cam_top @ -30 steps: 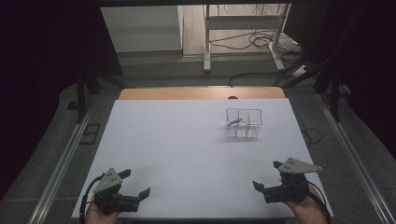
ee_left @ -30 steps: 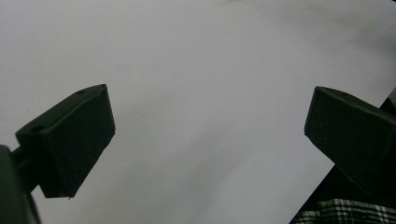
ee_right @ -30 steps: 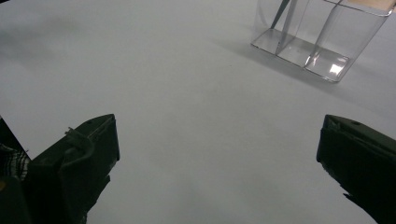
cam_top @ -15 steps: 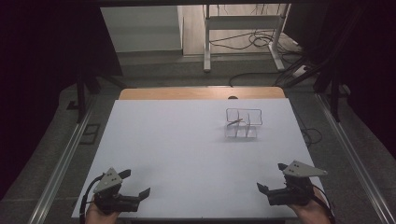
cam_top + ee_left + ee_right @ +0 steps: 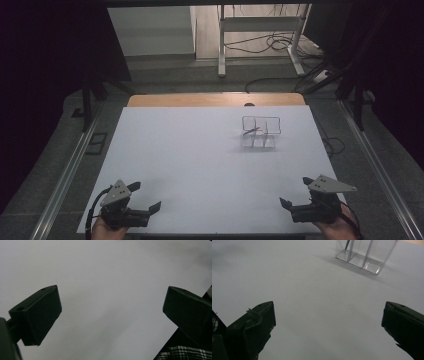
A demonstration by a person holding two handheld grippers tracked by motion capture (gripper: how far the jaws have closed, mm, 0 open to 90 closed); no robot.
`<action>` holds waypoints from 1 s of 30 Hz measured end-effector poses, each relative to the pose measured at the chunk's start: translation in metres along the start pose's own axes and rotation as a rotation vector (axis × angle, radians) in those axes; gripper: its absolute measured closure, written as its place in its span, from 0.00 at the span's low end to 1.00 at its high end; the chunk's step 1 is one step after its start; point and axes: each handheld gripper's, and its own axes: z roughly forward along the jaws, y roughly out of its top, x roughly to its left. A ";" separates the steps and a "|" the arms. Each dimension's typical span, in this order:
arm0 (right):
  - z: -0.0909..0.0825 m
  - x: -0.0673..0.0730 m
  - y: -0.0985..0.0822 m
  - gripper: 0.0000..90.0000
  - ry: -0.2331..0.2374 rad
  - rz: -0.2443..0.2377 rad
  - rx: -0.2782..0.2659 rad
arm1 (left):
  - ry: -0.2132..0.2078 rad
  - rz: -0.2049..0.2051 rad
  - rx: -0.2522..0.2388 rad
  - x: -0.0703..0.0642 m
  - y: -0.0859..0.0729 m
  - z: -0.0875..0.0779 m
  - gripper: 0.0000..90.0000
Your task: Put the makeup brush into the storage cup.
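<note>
High view, counter: the white counter (image 5: 200, 165) carries a clear plastic organizer (image 5: 260, 134) on its far right part, standing upright, with a thin red-tipped stick (image 5: 251, 131) leaning inside its left compartment.
High view, left claw: the left claw (image 5: 146, 196) sits at the near left edge of the counter, jaws spread wide and empty, well apart from the organizer, which lies far ahead and to its right.
High view, right claw: the right claw (image 5: 295, 192) sits at the near right edge, jaws wide and empty; the organizer lies well ahead of it, slightly to its left.
Left gripper view: the two black jaws stand wide apart over bare white counter; a strip of checked cloth (image 5: 185, 353) shows at the lower right corner.
Right gripper view: the jaws gape wide with nothing between them; the organizer (image 5: 367, 255) stands far ahead at the top, right of centre, its base flat on the counter and its dividers upright.
</note>
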 end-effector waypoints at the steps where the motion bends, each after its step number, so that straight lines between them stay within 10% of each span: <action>1: 0.000 0.000 0.000 0.00 -0.001 -0.001 0.000 | 0.000 0.000 0.000 0.000 0.000 0.000 0.03; 30: -0.016 -0.009 -0.017 0.00 -0.046 0.027 0.013 | 0.002 -0.001 -0.001 0.001 0.000 0.000 0.03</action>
